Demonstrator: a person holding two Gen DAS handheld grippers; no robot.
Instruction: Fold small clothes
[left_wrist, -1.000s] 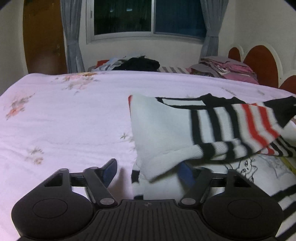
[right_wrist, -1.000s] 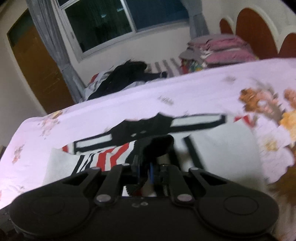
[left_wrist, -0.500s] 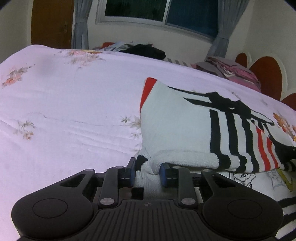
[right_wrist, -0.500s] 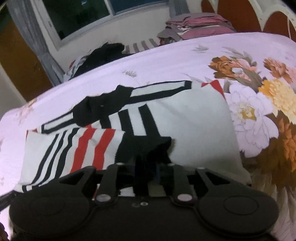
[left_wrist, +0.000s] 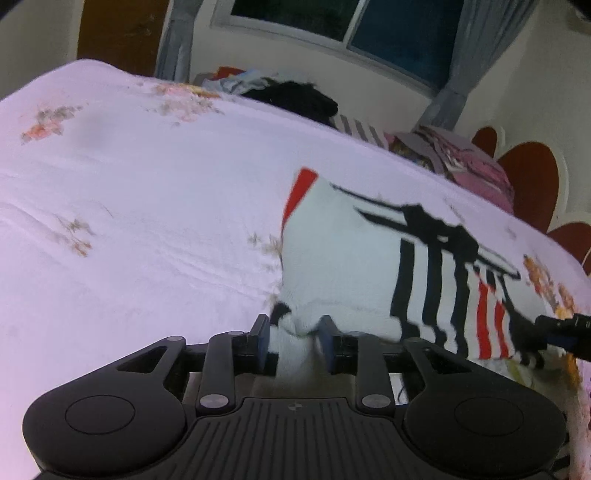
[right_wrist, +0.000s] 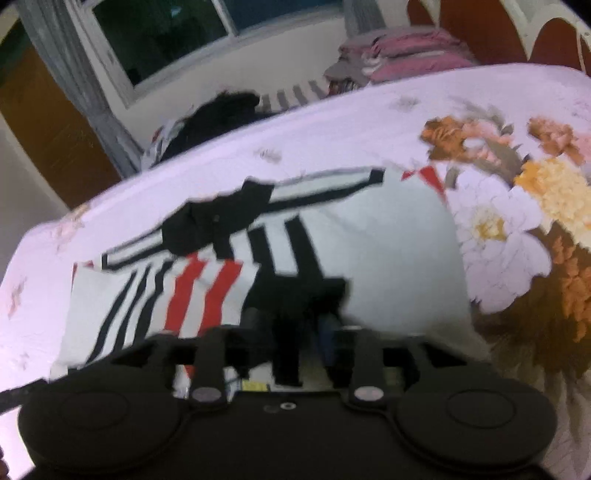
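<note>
Both grippers are low at the near edge of the striped sweater (left_wrist: 354, 258) on the bed, pointing out along the bedspread (left_wrist: 147, 206) toward the window wall.

Left gripper (left_wrist: 295, 339): jaws narrow, pinched on a bunched white bit of the sweater's near edge, with a black-striped cuff poking out at about 10 o'clock from the pinch. The blue pads (left_wrist: 263, 338) press the knit from both sides. Its camera is tilted, so the bed slopes down to the right.

Right gripper (right_wrist: 291, 332): jaws also narrow, clamped on a black end of the sweater, at about 6 o'clock of the garment in that view. It's blurry, but dark fabric clearly runs down between the fingers. In the left view you can catch the right gripper's tip at roughly 3 o'clock, holding that dark corner beside the red stripes.

The sweater itself lies mostly flat, white with black and red stripes, one part folded over the body, a red corner at 12 o'clock in the left view.

No real containers here. There's a dark clothes heap (left_wrist: 295, 98) at the far edge at 12 o'clock, and a stack of folded pink and grey laundry (right_wrist: 402, 50) toward 1 o'clock by the headboard (left_wrist: 532, 181).
</note>
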